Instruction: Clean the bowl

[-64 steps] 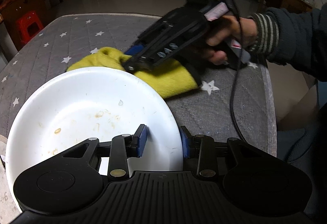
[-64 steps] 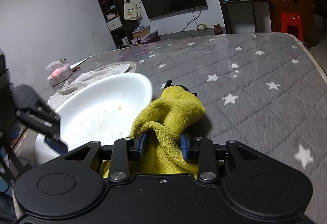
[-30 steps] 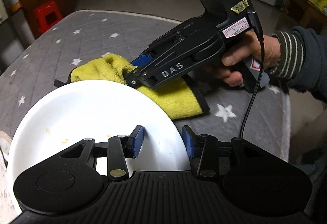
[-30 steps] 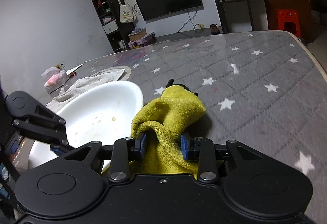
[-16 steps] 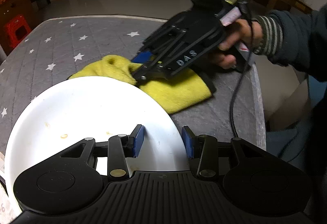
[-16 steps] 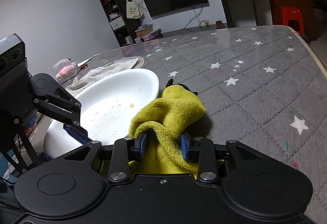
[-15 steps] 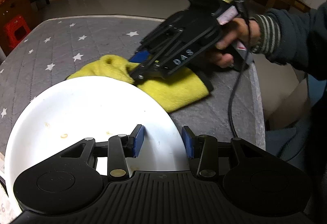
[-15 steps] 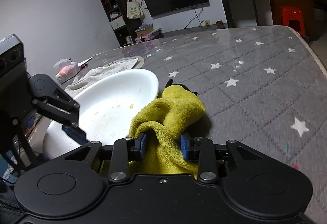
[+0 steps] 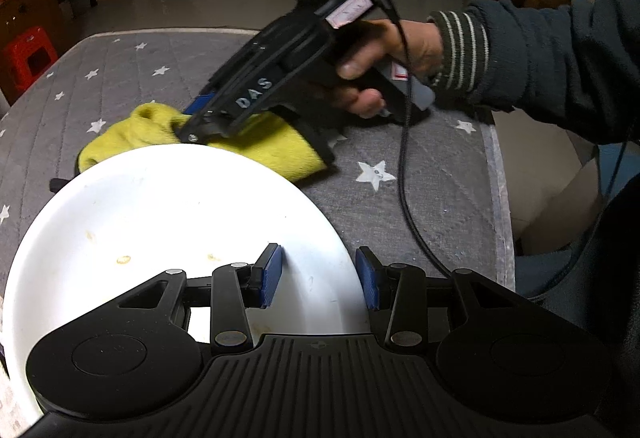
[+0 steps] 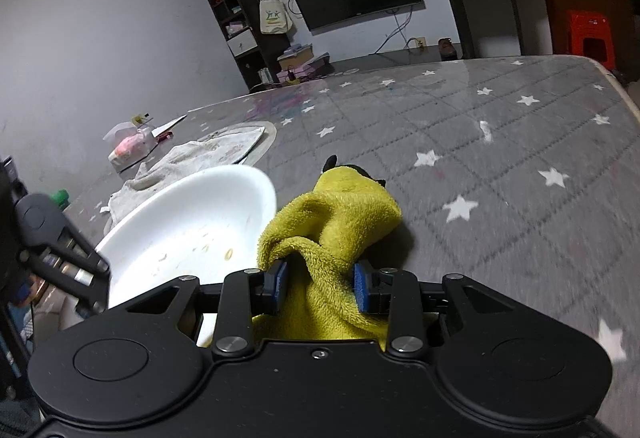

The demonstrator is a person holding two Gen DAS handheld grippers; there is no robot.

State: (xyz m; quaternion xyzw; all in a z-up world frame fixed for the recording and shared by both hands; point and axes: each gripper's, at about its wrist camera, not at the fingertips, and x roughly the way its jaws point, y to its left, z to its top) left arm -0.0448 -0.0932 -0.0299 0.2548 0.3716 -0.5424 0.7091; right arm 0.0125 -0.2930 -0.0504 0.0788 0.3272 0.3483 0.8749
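Beside the white bowl (image 10: 188, 234), on its right and touching the rim: yellow microfibre cloth (image 10: 336, 222) pinched in the right gripper (image 10: 320, 288), nearer the food-specked inside than the left gripper (image 9: 318, 276), narrowly clamped on the bowl's near rim.

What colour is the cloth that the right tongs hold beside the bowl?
The cloth is yellow-green; the right wrist view shows it best.
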